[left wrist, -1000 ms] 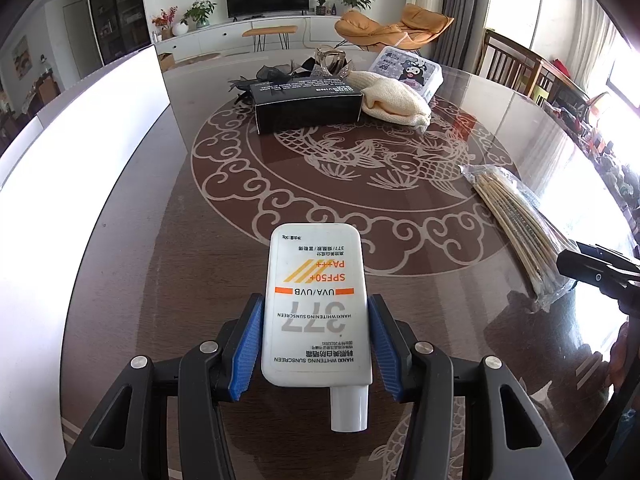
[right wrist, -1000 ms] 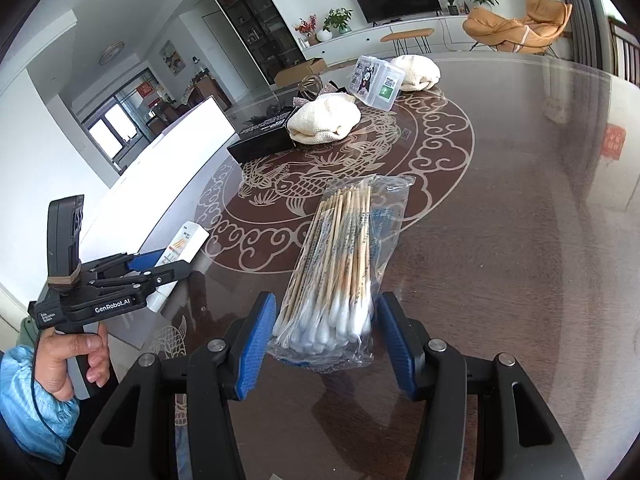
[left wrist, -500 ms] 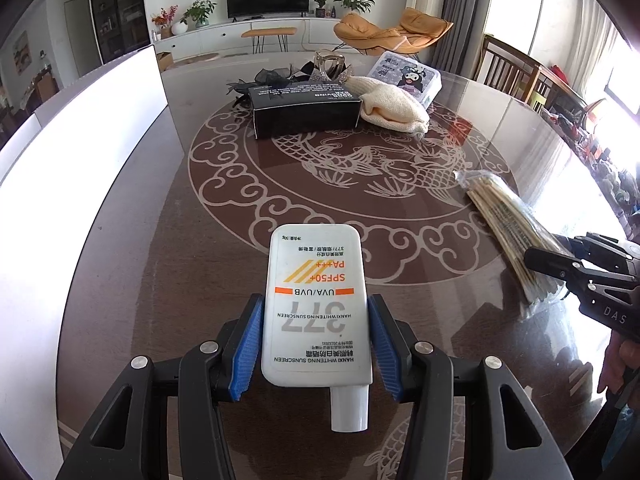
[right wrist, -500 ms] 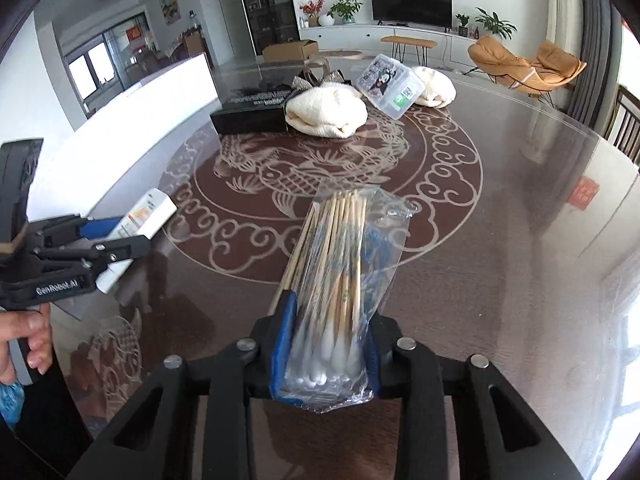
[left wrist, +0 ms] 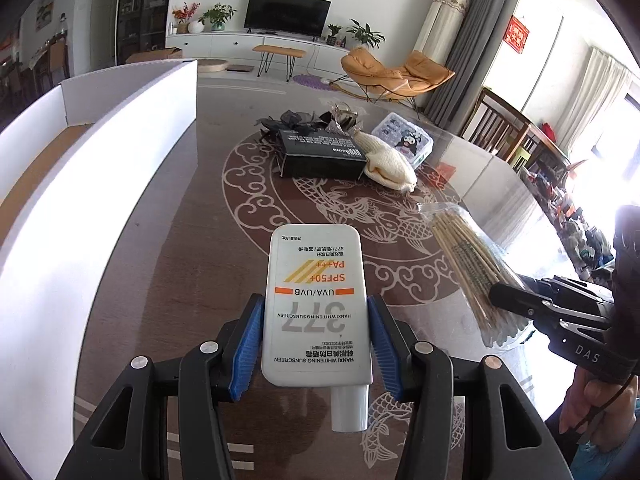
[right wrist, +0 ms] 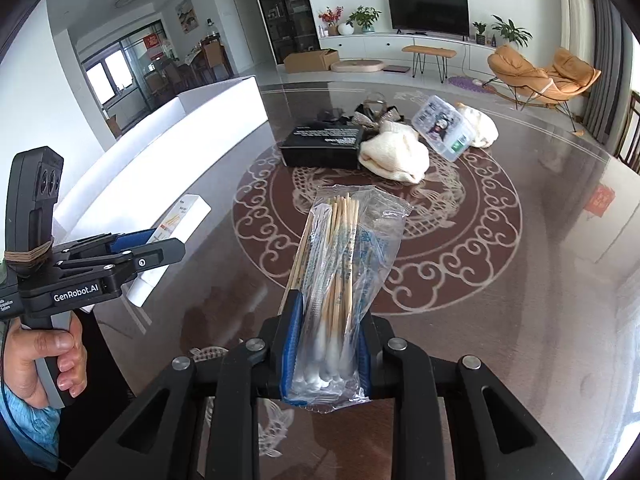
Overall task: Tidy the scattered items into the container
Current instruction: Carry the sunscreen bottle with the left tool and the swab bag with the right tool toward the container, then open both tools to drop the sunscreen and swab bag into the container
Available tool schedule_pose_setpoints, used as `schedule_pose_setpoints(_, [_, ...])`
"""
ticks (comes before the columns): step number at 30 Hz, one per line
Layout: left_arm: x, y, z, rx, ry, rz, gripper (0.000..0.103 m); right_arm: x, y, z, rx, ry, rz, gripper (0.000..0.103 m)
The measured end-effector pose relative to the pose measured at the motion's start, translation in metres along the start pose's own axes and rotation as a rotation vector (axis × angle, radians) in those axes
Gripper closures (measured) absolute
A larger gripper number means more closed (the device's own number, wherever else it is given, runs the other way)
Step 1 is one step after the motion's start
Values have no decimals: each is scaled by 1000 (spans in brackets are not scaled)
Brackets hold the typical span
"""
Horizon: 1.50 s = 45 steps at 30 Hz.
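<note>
My left gripper (left wrist: 316, 300) is shut on a white sunscreen tube (left wrist: 314, 256), cap toward me, held above the table. The blue pads of my right gripper (right wrist: 328, 308) squeeze the cotton-tip end of a clear bag of cotton swabs (right wrist: 352, 236), which is lifted off the table; its jaws are still closing. The white open-topped container (left wrist: 100, 168) runs along the table's left side. In the right wrist view the left gripper (right wrist: 160, 244) with the tube (right wrist: 180, 216) hangs beside the container wall (right wrist: 180, 148). In the left wrist view the right gripper (left wrist: 504, 296) carries the swabs (left wrist: 464, 248) at the right.
Toward the far side of the brown patterned table (right wrist: 500, 280) lie a black box (left wrist: 320, 156), a cream towel (left wrist: 390, 166), a clear plastic case (left wrist: 404, 140), dark ribbons (left wrist: 288, 118) and a second cream bundle (right wrist: 482, 126). A hand (right wrist: 44, 364) grips the left handle.
The right jaws went from wide apart to closed on the swab bag and lifted it. Both grippers rose, and the left one carried the tube toward the white container.
</note>
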State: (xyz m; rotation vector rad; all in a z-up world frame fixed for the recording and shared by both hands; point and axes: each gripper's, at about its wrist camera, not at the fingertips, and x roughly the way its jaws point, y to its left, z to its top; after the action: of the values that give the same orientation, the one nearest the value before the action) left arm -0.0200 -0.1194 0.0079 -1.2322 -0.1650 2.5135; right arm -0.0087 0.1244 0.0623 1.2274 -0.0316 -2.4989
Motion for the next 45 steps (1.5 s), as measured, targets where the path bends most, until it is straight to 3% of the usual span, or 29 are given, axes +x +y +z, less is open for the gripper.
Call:
schedule_pose_setpoints(5, [-60,61,36,-38,-68,38,52,-4,66,58,-60,-55,100,78])
schedule_pose_setpoints(11, [-108,162,86,-83,-104,216,52,20,180,150,-177,-117,238,78])
schedule_pose_setpoints(16, [-106,235,108,-159,-72,303,52,87,261,211,-241,-84,254,78])
schedule_pose_setpoints(20, [-76,273,116,-202,-16,331,52,153,293,232,-248,-1,223,78])
schedule_pose_setpoints(22, [-59,289,118,-234,17,330,52,179,298,235,-235,37,219,78])
schedule_pose_setpoints(24, [-40,300,119,-257,64,325,51,202,296,237,-203,74,209,71])
schedule_pose_setpoints(26, [-26,306,118,-271,95,334,41,217,292,239,-166,101,199,51])
schedule_pose_setpoints(28, [-21,307,116,-275,95,347,27,224,286,241,-151,101,194,49])
schedule_pose_setpoints(31, [-19,301,110,-267,99,354,26,225,282,241,-147,101,197,49])
schedule_pose_setpoints(38, [-58,235,75,-176,71,277,26,177,248,218,-82,-14,226,49])
schedule_pose_setpoints(45, [-58,187,48,-133,23,330,26,101,167,137,12,-116,231,49])
